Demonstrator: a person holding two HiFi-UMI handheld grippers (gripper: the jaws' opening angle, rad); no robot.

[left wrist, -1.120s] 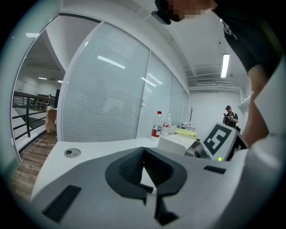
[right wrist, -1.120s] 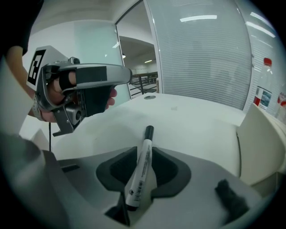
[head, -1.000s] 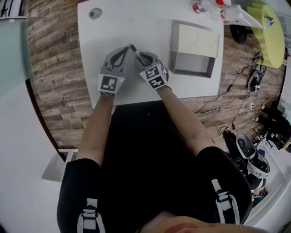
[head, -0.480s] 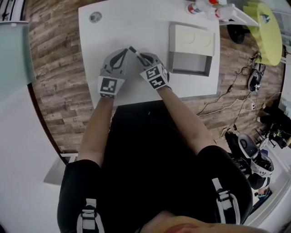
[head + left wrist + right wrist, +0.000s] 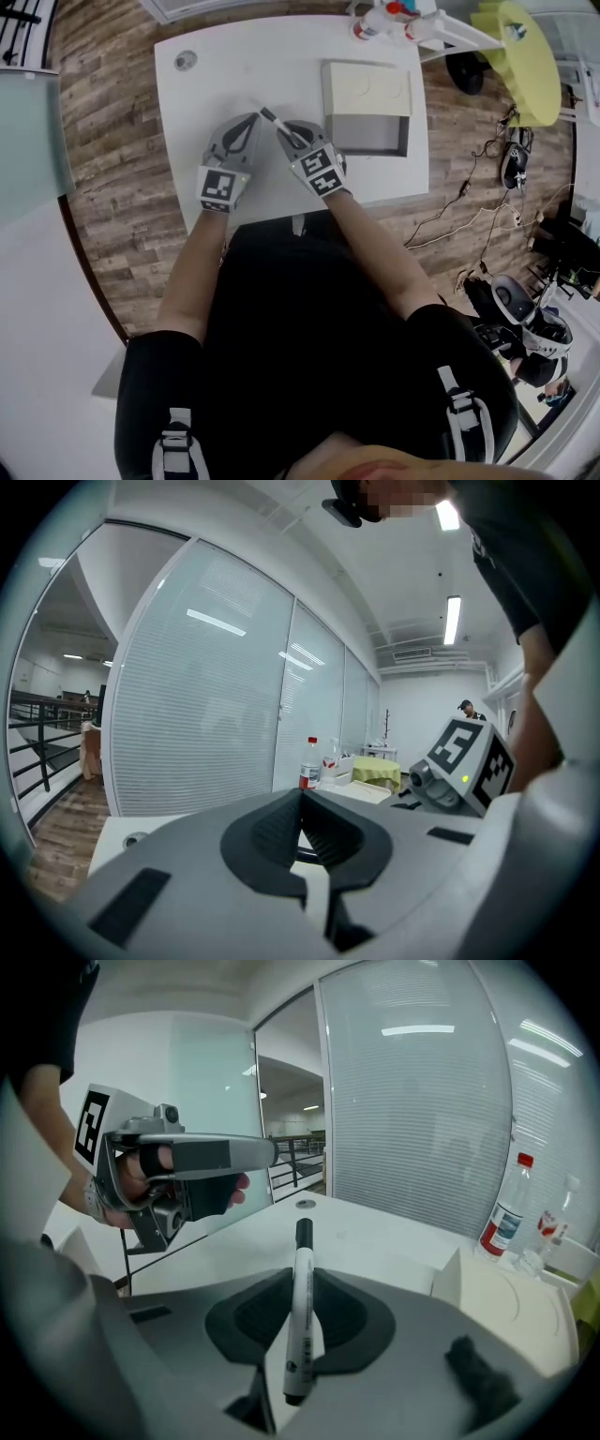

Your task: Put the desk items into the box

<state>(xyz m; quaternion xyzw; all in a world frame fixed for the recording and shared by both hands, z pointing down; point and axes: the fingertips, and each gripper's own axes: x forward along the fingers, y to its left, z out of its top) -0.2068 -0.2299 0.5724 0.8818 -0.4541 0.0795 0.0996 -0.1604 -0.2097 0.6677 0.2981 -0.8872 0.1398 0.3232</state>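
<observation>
My right gripper [image 5: 284, 129] is shut on a white marker pen [image 5: 271, 118] with a black cap, held over the middle of the white desk [image 5: 281, 66]. Seen from the right gripper view, the marker [image 5: 299, 1321] lies lengthwise between the jaws with its cap pointing forward. My left gripper [image 5: 252, 119] hovers just left of it, jaws together and holding nothing; it also shows in the right gripper view [image 5: 192, 1162]. The open grey box [image 5: 367, 134] sits to the right, its cream lid [image 5: 367, 87] folded back. The same box [image 5: 511, 1297] appears at the right of the right gripper view.
A round grommet [image 5: 186, 60] is set in the desk's far left corner. Bottles [image 5: 377, 19] stand at the far edge beyond the box; a red-capped bottle [image 5: 502, 1215] shows in the right gripper view. A yellow-green round table [image 5: 520, 52] and cables are off to the right.
The head view has shifted, so the desk sits lower and further left in frame. Both grippers stay side by side, the right one a little nearer the box, still holding the marker.
</observation>
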